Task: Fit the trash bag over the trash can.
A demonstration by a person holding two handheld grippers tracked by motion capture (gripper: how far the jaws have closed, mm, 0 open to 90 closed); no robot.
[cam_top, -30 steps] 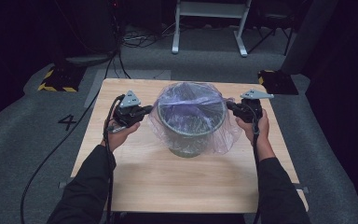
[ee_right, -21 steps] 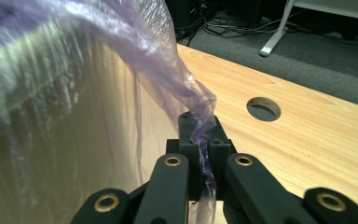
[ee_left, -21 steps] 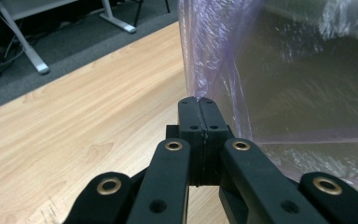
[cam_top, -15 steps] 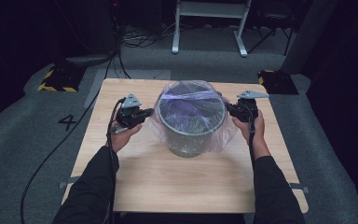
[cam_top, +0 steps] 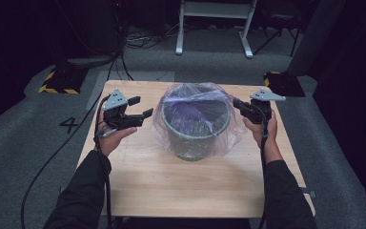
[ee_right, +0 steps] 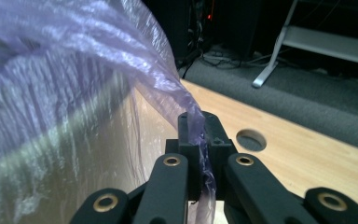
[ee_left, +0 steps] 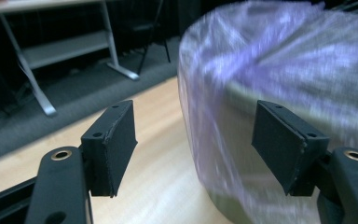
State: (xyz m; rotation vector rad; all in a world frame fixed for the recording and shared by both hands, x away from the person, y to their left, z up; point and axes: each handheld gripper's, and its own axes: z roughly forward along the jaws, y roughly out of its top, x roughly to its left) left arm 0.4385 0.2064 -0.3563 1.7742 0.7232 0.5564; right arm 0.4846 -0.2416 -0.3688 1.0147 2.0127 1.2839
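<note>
In the high view, a grey waste bin (cam_top: 194,131) stood near the middle of the wooden table (cam_top: 171,186), lined with a thin purple plastic bag (cam_top: 169,131) that draped over its rim and down its sides. The left gripper (cam_top: 142,107) hung just beside the bin's left side, apart from the bag; its jaws had just been opening, with nothing between them. The right gripper (cam_top: 236,102) sat at the bin's right rim, touching the bag.

In the left gripper view, the pads (ee_left: 114,144) stood wide apart, the blurred bag-covered bin (ee_left: 298,93) ahead of the right-hand pad.

In the right gripper view, the jaws were clamped on a gathered fold of the bag (ee_right: 193,121), drawn taut from the bin.
</note>
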